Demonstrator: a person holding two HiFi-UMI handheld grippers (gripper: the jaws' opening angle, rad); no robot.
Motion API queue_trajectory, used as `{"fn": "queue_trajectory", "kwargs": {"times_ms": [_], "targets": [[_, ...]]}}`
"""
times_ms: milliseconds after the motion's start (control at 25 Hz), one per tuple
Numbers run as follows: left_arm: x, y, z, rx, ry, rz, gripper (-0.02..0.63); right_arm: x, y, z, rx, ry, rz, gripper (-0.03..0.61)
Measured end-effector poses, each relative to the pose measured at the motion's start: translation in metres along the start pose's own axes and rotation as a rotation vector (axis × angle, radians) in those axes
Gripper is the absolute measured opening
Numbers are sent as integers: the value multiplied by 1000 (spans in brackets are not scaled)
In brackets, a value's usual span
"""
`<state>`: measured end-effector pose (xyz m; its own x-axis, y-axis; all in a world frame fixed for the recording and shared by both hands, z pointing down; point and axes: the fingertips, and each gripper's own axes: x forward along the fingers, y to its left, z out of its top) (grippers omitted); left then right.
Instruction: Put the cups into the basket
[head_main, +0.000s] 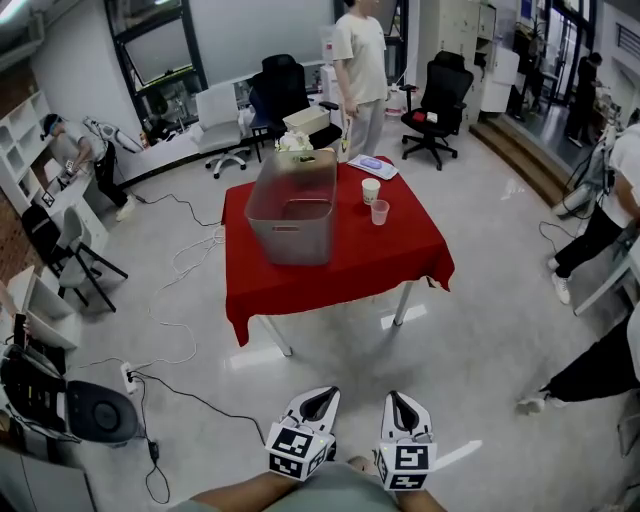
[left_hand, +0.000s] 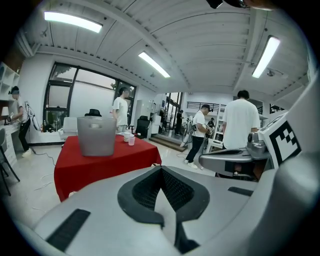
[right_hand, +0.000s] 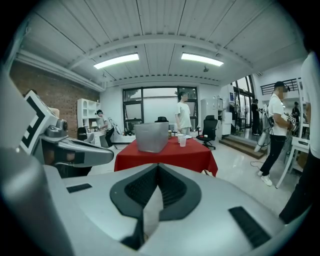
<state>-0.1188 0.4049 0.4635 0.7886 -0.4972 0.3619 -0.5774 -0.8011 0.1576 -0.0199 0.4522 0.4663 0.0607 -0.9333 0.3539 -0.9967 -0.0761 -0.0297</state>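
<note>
**Near field.** Both grippers are held low and close to the person's body, well apart from the work area. The left gripper (head_main: 321, 402) is shown with its jaws pressed together; nothing is pinched between them. The right gripper (head_main: 400, 405) is likewise closed, pad against pad, and carries nothing. Both are pointed forward towards the table. This posture is judged to be one of approach rather than of grasping, since no cup is within reach.

**Middle field.** A table (head_main: 330, 275) draped in a red cloth stands on the bare floor ahead. The basket (head_main: 296, 238), a grey open-topped bin, is set upright on the left part of the cloth, its mouth left clear to receive items from above.

**Task items.** Two cups are placed on the cloth to the right of the basket, near it but not touching it. The white cup (head_main: 371, 190) stands upright, and the translucent cup (head_main: 379, 212) stands upright just in front of it. Neither has been put in the basket, so the task is judged not yet begun. The jaws would have to be opened before either cup could be taken.

**Far field.** A person (head_main: 360, 60) stands behind the table, and an office chair (head_main: 437, 100) is parked further right.
</note>
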Motion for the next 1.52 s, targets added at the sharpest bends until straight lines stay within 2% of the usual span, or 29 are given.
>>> {"fn": "queue_trajectory", "kwargs": {"times_ms": [800, 1240, 1520], "targets": [[97, 95, 53, 35, -10, -40, 2, 139, -15, 50, -18, 24, -29, 12], [129, 146, 88, 70, -37, -100, 2, 194, -11, 84, -20, 10, -97, 12], [142, 163, 95, 56, -36, -124, 2, 217, -10, 96, -36, 26, -108, 12]]}}
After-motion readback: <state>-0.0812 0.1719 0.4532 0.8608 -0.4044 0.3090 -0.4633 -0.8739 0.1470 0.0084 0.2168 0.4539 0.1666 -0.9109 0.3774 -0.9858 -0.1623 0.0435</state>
